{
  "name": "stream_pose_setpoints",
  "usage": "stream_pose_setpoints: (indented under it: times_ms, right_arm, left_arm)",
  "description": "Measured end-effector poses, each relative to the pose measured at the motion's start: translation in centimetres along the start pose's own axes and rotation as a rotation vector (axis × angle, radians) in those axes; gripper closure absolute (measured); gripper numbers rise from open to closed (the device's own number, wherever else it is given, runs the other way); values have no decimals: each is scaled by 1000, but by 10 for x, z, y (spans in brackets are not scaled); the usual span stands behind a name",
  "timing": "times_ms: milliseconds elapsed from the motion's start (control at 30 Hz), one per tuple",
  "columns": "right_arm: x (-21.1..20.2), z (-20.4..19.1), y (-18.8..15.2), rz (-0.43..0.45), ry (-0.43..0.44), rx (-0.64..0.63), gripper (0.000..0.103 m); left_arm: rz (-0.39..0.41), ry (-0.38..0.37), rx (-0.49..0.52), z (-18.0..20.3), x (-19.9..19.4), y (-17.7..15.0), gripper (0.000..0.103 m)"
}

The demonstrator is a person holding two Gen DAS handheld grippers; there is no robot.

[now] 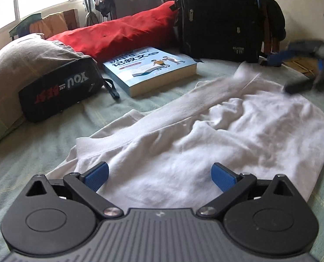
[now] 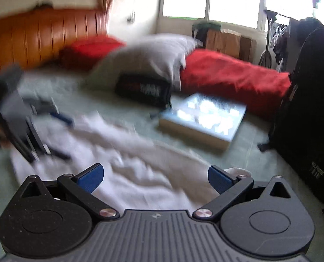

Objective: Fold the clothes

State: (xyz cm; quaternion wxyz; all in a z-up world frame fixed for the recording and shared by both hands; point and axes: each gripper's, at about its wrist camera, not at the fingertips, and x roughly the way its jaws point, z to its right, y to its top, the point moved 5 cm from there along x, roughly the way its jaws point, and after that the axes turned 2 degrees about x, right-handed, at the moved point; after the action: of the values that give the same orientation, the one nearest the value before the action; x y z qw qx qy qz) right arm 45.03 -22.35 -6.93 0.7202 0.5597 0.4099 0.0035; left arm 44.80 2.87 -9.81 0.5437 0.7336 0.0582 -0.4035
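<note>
Left gripper (image 1: pixel 160 175) spread | right gripper (image 2: pixel 155 178) spread (blurred) | white shirt (image 1: pixel 205 135) crumpled

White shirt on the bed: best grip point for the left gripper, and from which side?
Probably the ribbed hem edge of the white shirt, at its near-left corner. It lies as a flat, thick band on the bedsheet, just ahead of the open left gripper. Come in low from the near side so one finger slides under the edge. The middle is bunched; avoid it.
</note>
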Motion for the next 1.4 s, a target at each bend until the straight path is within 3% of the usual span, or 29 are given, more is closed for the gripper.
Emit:
stream_pose_setpoints:
  times_ms: [100, 167, 300, 467, 633, 833, 967, 1133, 1267, 1400]
  right_arm:
    - [34, 21, -20, -113, -24, 85, 0]
    - [42, 37, -30, -139, -27, 177, 0]
    - [17, 35, -30, -108, -18, 212, 0]
    - [-4, 16, -34, -83, 24, 184, 0]
    - [-13, 19, -54, -117, -13, 213, 0]
    - [-43, 7, -79, -127, -13, 257, 0]
    - [-61, -13, -98, -139, 24, 276, 0]
    - [-87, -28, -120, -118, 42, 318, 0]
    - [-106, -32, -126, -133, 24, 351, 0]
    - [-117, -40, -114, -125, -45, 261, 0]
  left_arm:
    - [-23, 1, -35, -4, 7, -2, 2]
    - [-34, 1, -62, -8, 8, -4, 2]
    - [7, -13, -65, -9, -9, 6, 3]
    - [19, -88, -115, -4, 9, 22, 3]
    - [-34, 47, -153, -14, 44, 17, 3]
    - [-7, 43, -75, 3, -11, 23, 3]
    - [-16, -22, 8, 29, -49, -2, 2]
    - [-137, -17, -71, 32, -60, -65, 2]
    - [-106, -25, -143, 24, -85, -76, 2]
    - [-60, 55, 10, 44, -102, -65, 2]
